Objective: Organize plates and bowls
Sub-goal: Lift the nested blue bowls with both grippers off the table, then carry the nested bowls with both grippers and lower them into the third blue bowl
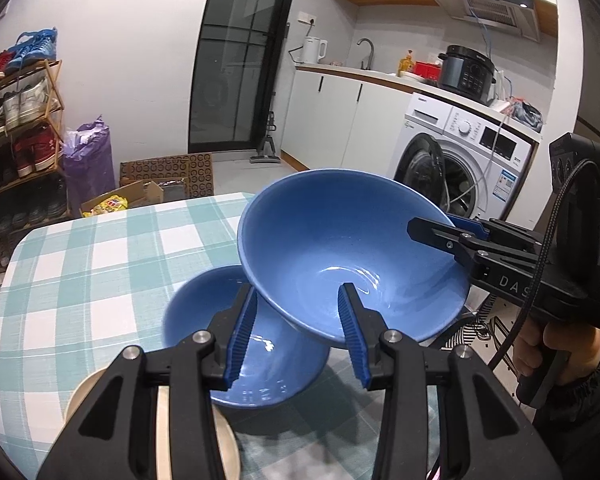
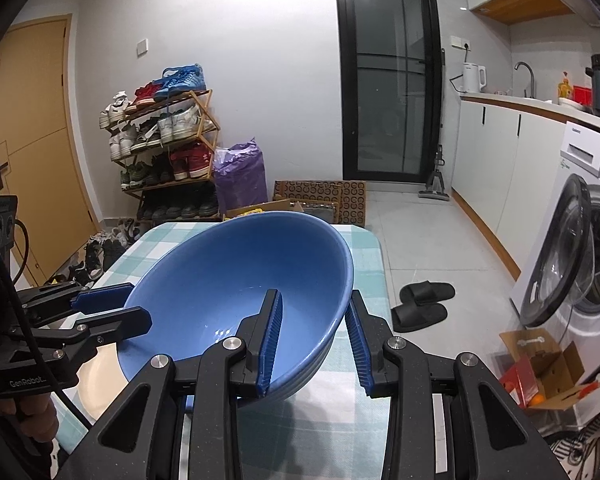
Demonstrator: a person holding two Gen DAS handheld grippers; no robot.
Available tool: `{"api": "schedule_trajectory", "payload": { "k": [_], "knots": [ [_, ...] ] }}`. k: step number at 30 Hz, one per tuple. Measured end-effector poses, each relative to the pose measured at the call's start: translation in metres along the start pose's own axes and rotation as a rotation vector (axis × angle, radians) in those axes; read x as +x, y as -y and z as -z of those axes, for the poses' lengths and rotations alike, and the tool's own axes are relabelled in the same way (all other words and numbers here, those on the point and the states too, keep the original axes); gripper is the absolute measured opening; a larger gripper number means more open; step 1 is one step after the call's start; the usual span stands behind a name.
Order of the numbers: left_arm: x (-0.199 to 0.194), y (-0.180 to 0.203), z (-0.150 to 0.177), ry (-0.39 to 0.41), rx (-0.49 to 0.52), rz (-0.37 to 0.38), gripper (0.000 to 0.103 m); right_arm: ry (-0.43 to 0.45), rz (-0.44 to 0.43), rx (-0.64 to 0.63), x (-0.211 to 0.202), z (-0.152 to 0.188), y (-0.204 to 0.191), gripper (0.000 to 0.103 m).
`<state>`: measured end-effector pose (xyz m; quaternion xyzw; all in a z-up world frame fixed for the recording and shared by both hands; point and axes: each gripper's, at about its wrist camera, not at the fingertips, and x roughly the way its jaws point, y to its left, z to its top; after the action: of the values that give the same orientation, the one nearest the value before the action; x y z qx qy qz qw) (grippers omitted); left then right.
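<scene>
A large blue bowl [image 1: 340, 240] [image 2: 228, 272] hangs tilted above the checked tablecloth [image 1: 80, 260] [image 2: 364, 272]. My left gripper [image 1: 298, 336] [image 2: 108, 310] is shut on its rim, one finger inside and one outside. My right gripper [image 2: 314, 344] [image 1: 440, 232] clamps the opposite rim the same way. Beneath the raised bowl, a second blue bowl [image 1: 204, 308] rests upright on the table. A cream plate [image 1: 82, 394] [image 2: 96, 380] lies beside it, partly hidden by my left gripper.
A washing machine [image 1: 460, 148] [image 2: 572, 256] with its door open stands right of the table. Black slippers [image 2: 420, 304] and a cardboard box [image 2: 540, 364] lie on the floor. A shoe rack [image 2: 164, 148] stands at the far wall.
</scene>
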<state>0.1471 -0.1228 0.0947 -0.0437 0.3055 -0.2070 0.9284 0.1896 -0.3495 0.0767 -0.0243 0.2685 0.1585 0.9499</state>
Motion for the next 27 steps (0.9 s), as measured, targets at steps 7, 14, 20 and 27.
{"api": "schedule_trajectory", "payload": {
  "k": [7,14,20,27],
  "knots": [
    [-0.004,-0.016,0.0,0.005,-0.017,-0.032,0.041,-0.001,-0.021,-0.017,0.015,-0.01,-0.019,0.034],
    [-0.006,-0.03,0.002,0.0,-0.029,-0.058,0.041,-0.01,-0.048,-0.024,0.032,-0.015,-0.033,0.034],
    [-0.004,-0.041,0.005,-0.01,-0.041,-0.077,0.041,-0.022,-0.071,-0.027,0.046,-0.015,-0.04,0.034],
    [0.0,-0.049,0.009,-0.02,-0.044,-0.102,0.041,-0.039,-0.086,-0.022,0.063,-0.01,-0.05,0.034]
  ]
}}
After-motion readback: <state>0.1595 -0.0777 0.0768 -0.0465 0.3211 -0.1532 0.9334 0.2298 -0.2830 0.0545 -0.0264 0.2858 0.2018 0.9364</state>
